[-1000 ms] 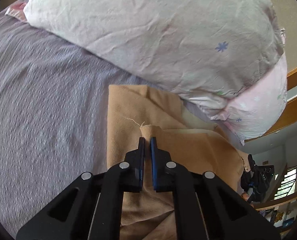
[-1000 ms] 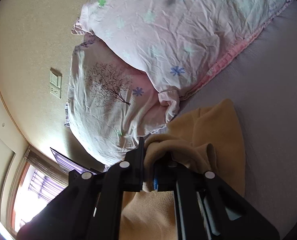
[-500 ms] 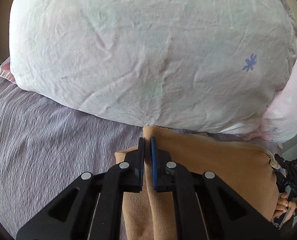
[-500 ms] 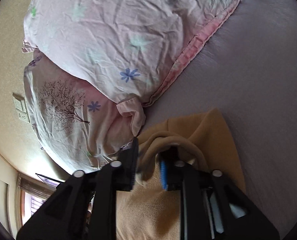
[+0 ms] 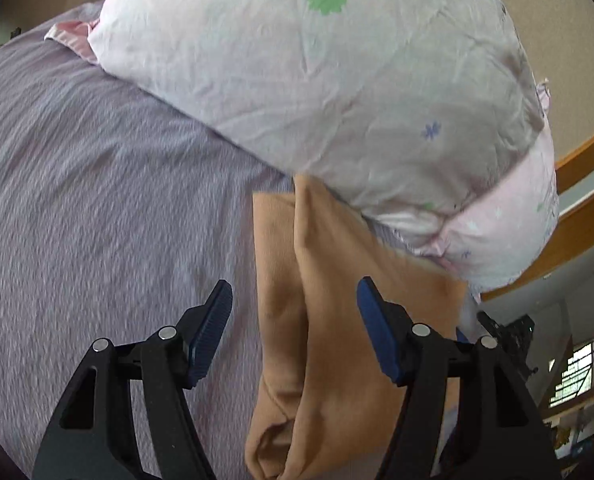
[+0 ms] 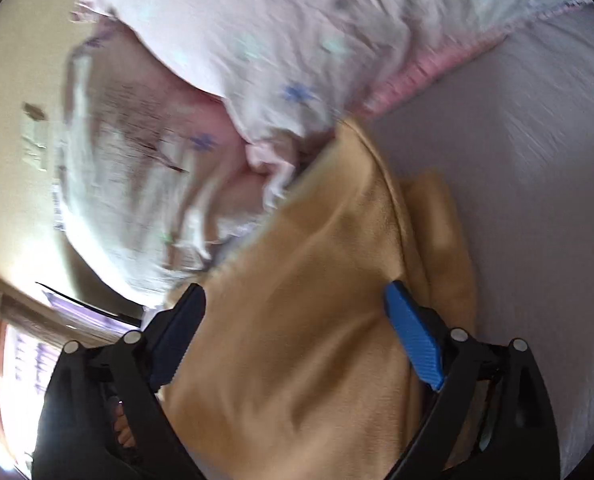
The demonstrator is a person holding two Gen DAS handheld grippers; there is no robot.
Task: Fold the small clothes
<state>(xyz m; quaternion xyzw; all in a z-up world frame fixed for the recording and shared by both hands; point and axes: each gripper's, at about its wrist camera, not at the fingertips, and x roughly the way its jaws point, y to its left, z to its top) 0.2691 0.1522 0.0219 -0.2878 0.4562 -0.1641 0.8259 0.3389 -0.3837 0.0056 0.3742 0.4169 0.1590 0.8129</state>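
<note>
In the left wrist view the left gripper (image 5: 293,300), black with ribbed blue pads, fills the lower part of the frame with its jaws spread wide apart and nothing between the pads. The tan, soft folded garment (image 5: 337,352) lies on the lavender ribbed bedsheet (image 5: 97,200) from the frame's centre down to the bottom edge, folded into a long double layer with one edge overlapping the other. Its far end touches the large white pillow with green and blue flower prints (image 5: 337,80), which fills the upper right.

In the right wrist view, which is motion-blurred, the right gripper (image 6: 295,308) also has its jaws wide apart, hovering over the tan garment (image 6: 297,340) in the lower centre. The pillow (image 6: 257,40) crosses the top, the bedsheet (image 6: 537,160) is at right, and a second tree-print pillow (image 6: 129,168) sits at left
</note>
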